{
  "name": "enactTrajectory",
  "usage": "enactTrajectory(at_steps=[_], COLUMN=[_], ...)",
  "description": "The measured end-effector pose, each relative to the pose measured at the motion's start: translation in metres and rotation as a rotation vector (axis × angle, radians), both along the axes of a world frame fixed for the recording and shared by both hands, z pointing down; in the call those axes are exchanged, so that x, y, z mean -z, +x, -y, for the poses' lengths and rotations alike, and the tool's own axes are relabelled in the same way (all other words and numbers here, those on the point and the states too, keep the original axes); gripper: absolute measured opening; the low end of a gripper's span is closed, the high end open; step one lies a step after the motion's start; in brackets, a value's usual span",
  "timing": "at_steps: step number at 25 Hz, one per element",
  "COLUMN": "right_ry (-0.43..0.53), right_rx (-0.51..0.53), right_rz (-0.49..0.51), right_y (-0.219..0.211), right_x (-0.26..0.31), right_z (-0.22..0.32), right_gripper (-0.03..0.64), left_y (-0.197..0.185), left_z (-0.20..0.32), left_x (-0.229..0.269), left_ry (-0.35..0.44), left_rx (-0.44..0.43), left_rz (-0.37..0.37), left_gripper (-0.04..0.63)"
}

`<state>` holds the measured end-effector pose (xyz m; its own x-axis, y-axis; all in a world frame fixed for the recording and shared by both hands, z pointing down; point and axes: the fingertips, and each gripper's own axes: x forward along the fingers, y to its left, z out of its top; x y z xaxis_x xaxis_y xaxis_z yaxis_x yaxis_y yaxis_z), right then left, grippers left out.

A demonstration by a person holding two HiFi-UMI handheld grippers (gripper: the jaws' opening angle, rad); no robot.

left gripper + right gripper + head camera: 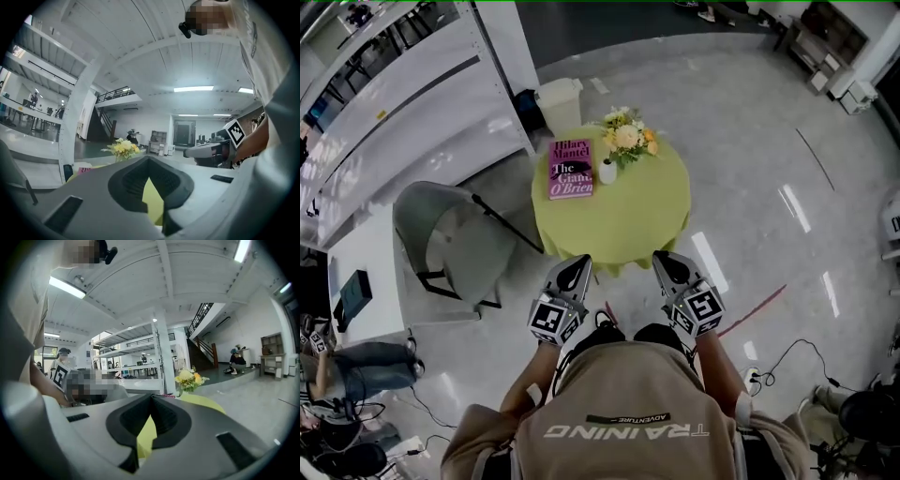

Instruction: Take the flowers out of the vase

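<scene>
With both pairs of jaws pressed tip to tip, neither gripper holds anything. Left gripper (149, 160): pads meet at the front, and only a sliver of green cloth shows through the gap behind them. Right gripper (151, 397): same, closed and empty.

Head view: left gripper (578, 262) and right gripper (661, 258) sit side by side at the near edge of the round table (628, 220), both noses aimed at 12 o'clock. Neither touches anything on it. Marker cubes trail at 6 o'clock of each nose, close to the person's chest.

The flowers (626, 136) are in the vase (607, 172), a small white one at about 12 o'clock on the tabletop, well apart from both grippers. The yellow and cream blooms lean out to 1 o'clock of the vase.

In the left gripper view the flowers (123, 148) sit at 11 o'clock of the jaw tips. In the right gripper view the flowers (189, 378) are at 1 o'clock.

A pink book (570, 169) lies flat just beside the vase at its 9 o'clock. Off the table, a grey chair (450, 239) stands at its 9 o'clock and a pale bin (560, 103) on the floor at its 11 o'clock.
</scene>
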<state>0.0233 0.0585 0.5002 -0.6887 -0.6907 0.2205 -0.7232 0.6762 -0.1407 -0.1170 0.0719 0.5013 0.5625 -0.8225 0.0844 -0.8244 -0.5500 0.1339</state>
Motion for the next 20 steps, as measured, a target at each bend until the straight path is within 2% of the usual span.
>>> enactTrajectory(at_steps=[9, 15, 20], right_ry=[-0.041, -0.051, -0.031], right_rx=[-0.051, -0.064, 0.000], right_rz=[-0.017, -0.010, -0.014], right_y=[-0.022, -0.024, -0.036], right_x=[-0.005, -0.025, -0.034], right_z=[0.043, 0.095, 0.147], right_gripper=[0.000, 0.000, 0.000], left_y=[-0.037, -0.027, -0.024], left_z=[0.048, 0.079, 0.117], left_x=[-0.006, -0.005, 0.000], left_ry=[-0.016, -0.018, -0.031], left_rx=[0.005, 0.029, 0.073], left_rz=[-0.031, -0.010, 0.031], left_gripper=[0.002, 0.002, 0.002])
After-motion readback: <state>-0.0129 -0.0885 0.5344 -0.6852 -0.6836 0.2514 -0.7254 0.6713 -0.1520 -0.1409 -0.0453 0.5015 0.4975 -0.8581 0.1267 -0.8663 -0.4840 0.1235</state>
